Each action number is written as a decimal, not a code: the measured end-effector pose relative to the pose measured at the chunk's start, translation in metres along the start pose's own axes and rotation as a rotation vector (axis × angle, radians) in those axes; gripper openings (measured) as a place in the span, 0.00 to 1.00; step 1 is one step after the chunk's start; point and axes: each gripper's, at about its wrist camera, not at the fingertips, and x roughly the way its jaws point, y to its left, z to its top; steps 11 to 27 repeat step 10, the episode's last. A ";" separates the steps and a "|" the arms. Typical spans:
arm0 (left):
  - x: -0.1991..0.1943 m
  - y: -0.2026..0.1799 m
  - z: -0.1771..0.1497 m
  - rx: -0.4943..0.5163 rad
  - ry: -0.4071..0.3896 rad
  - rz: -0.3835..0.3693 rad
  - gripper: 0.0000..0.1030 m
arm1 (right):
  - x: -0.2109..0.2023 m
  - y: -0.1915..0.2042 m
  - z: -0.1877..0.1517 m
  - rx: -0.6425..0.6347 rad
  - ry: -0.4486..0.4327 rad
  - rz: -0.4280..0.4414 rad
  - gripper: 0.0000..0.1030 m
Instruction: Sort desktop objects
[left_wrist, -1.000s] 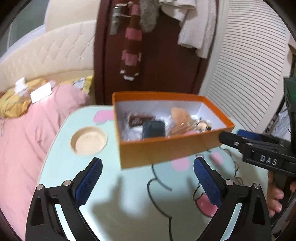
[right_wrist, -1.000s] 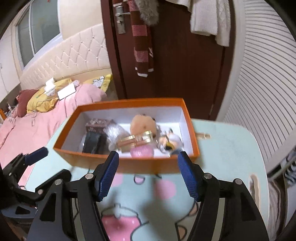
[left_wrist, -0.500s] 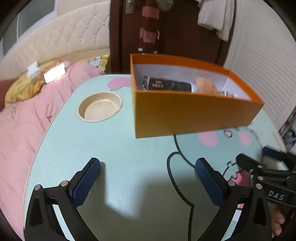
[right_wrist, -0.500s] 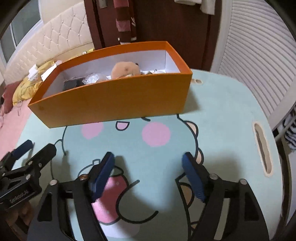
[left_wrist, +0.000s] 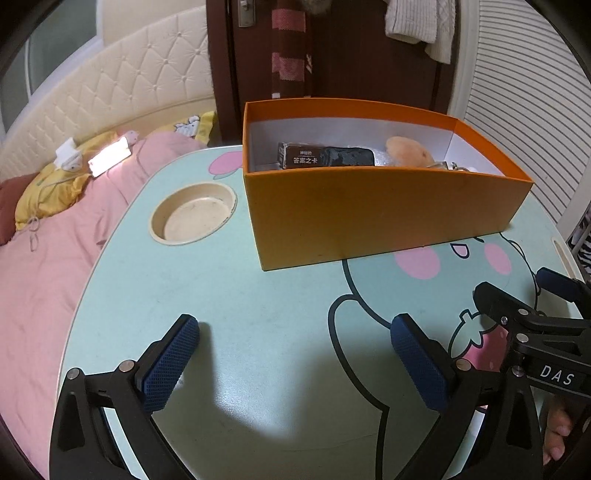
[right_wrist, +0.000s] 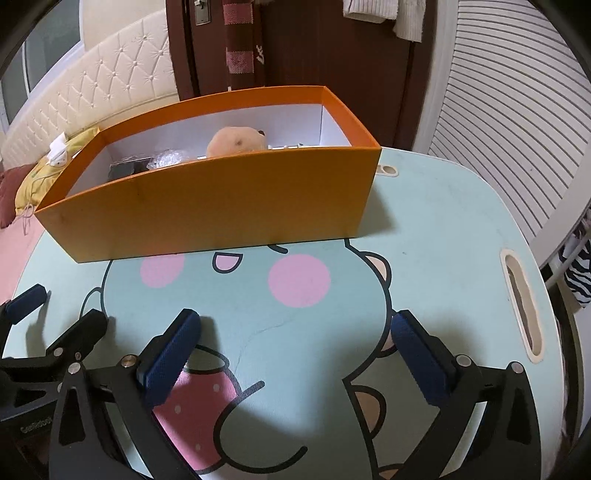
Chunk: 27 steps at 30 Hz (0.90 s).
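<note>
Orange box (holding a plush toy and small packages) sits on the mint tabletop; left tool spread, right tool just opened wide, both empty.

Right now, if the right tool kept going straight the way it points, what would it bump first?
Probably the mint-green cartoon tabletop: the right tool tilts down at it, open and empty. The orange cardboard box sits farther ahead.
</note>
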 end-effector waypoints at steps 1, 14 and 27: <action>0.000 -0.001 -0.003 0.000 -0.001 -0.001 1.00 | 0.000 0.000 0.000 -0.001 0.000 -0.001 1.00; 0.005 -0.003 -0.004 -0.005 -0.001 -0.010 1.00 | -0.003 0.002 0.003 -0.010 0.003 -0.007 1.00; 0.005 -0.003 -0.004 -0.005 -0.001 -0.010 1.00 | -0.003 0.002 0.003 -0.010 0.003 -0.007 1.00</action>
